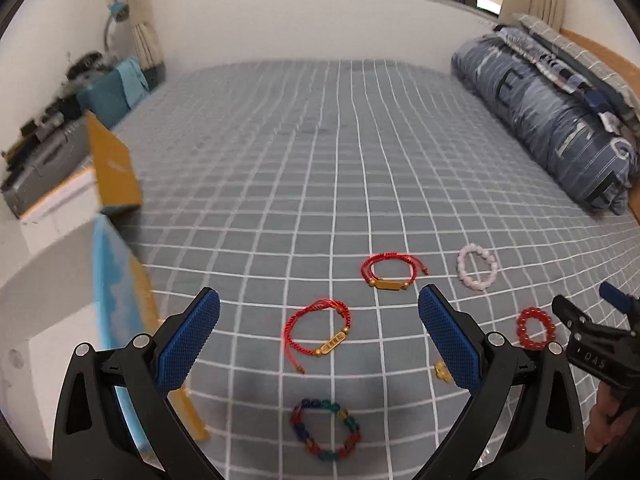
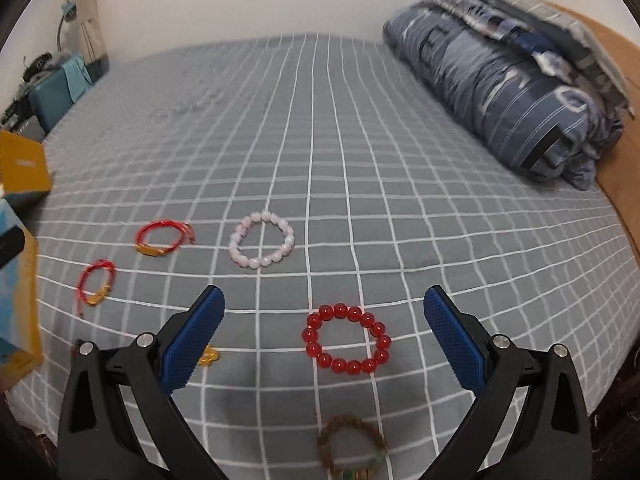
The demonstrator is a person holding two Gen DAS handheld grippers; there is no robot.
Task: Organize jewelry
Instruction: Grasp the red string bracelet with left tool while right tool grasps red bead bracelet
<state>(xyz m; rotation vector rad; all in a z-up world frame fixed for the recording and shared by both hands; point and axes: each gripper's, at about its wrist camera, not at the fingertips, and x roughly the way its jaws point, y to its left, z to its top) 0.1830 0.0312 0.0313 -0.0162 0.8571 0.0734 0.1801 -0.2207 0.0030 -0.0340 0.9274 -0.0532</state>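
Red bead bracelet (image 2: 346,339) lies flat on the bed (image 2: 360,160), directly between and ahead of the right tongs (image 2: 320,312). Right tongs spread wide, holding nothing, hovering over the sheet. Landmark = that red bead bracelet:
- pale pink bead bracelet (image 2: 262,239) beyond it, toward the wall, apart.
- brown wooden bead bracelet (image 2: 352,450) nearer the camera, apart.
- small gold charm (image 2: 209,356) just to its left, partly hidden by the tongs' finger.
- two red cord bracelets with gold bars further left: far one (image 2: 164,238), near one (image 2: 96,282).
- multicolour bead bracelet (image 1: 326,430) also left of it, closest to the left tongs.

Left tongs (image 1: 320,316) also wide apart, empty, with the near red cord bracelet (image 1: 320,334) between the fingers on the sheet below.

Yellow-and-blue boxes (image 1: 116,168) sit at the bed's left edge, well apart from the landmark. Folded blue quilt (image 2: 500,80) on the far right side of the bed.
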